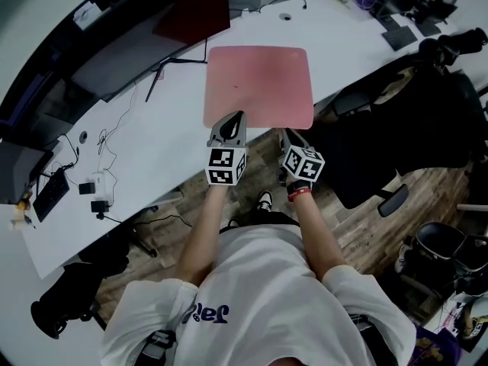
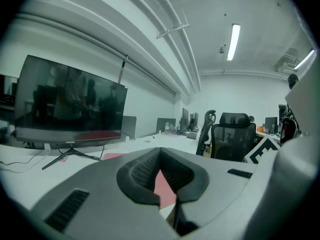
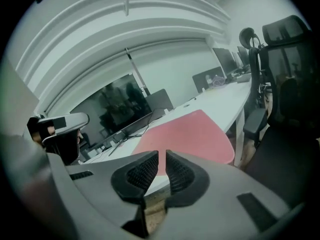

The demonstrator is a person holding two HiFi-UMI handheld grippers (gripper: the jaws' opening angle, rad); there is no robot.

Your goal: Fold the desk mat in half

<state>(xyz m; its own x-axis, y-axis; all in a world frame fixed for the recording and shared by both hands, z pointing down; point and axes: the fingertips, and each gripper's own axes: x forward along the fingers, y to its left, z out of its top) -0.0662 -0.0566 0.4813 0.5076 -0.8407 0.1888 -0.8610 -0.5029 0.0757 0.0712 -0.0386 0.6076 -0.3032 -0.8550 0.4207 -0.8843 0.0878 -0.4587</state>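
left gripper: jaws closed tight, nothing in them. right gripper: jaws a little apart, nothing between. both at near edge of pink desk mat. mat lies flat, unfolded, on white desk.

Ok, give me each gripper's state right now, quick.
Left gripper: closed, holding nothing.
Right gripper: slightly open, holding nothing.

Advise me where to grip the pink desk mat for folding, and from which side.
Grip the desk mat at its near edge, by both near corners, coming from the person's side. It lies flat on the desk, that edge at the rim, the right corner seemingly overhanging, so a jaw could slide beneath.
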